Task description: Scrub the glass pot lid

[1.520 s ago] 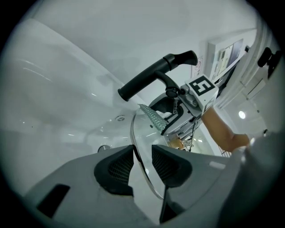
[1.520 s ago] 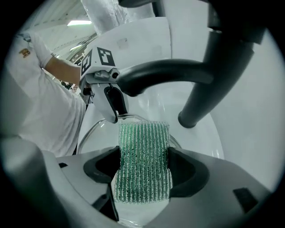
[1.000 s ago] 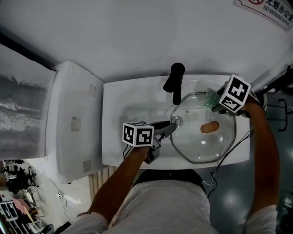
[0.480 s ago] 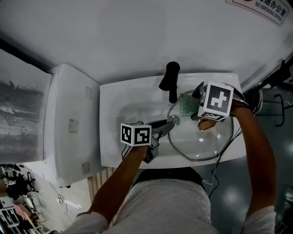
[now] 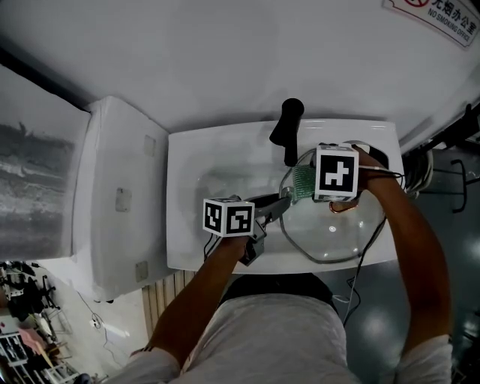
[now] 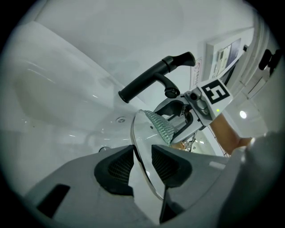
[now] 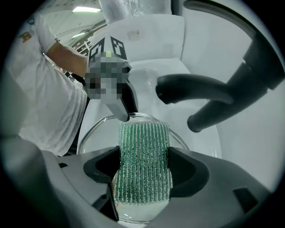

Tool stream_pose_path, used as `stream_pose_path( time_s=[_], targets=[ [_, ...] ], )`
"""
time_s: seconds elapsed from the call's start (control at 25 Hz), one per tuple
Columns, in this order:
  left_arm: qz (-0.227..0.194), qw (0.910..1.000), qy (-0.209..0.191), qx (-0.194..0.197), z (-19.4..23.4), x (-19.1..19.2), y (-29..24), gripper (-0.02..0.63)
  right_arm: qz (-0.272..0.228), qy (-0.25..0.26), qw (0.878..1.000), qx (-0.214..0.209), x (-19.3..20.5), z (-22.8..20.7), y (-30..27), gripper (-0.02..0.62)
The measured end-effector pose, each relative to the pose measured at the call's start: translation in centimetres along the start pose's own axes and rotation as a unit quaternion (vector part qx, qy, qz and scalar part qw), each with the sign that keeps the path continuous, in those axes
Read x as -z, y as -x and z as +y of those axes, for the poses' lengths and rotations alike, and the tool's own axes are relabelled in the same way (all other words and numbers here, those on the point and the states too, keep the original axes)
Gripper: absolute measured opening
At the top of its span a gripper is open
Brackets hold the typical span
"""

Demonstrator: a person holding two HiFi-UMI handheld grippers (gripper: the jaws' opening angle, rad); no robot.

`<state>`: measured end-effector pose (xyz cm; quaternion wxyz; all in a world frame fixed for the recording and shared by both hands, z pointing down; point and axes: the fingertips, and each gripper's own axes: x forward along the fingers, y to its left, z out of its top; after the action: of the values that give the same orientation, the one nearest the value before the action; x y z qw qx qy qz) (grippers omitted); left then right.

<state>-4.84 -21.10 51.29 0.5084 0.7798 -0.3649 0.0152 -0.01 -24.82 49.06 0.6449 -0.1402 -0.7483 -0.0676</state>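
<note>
One glass lid (image 5: 330,238), round, clear, rimmed

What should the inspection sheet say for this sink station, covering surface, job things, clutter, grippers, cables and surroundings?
Surface: white sink with a black faucet at the back.
Job's things: glass pot lid tilted over the sink's right side; green scrub pad on its upper part, near the faucet.
Clutter: nothing seen.
Grippers: left gripper clamps the lid's rim; right gripper grips the pad.
Cables: dark cable hangs past the sink's front edge.
Surroundings: white unit left of the sink; wall sign at top right.
</note>
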Motion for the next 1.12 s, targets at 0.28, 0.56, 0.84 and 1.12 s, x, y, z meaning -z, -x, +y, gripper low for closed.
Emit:
stream_pose_path(
  time_s=[0.28,0.56,0.84,1.12],
  targets=[
    [0.003,1.0,0.0,0.0,0.0,0.0,-0.1,0.133,-0.013,-0.104,0.994,0.014,5.0,-1.5,1.0,0.333],
    [0.007,1.0,-0.001,0.001,0.0,0.1,-0.1,0.133,-0.054,-0.233,0.969,0.061,11.7,-3.1,2.5,0.333],
    [0.008,1.0,0.001,0.003,0.0,0.1,-0.1,0.132,-0.1,-0.383,0.91,0.124,17.1,-1.7,3.9,0.333],
    [0.006,1.0,0.002,0.007,0.1,0.0,-0.1,0.131,-0.204,-0.33,0.896,0.216,8.1,3.0,8.8,0.333]
  ],
)
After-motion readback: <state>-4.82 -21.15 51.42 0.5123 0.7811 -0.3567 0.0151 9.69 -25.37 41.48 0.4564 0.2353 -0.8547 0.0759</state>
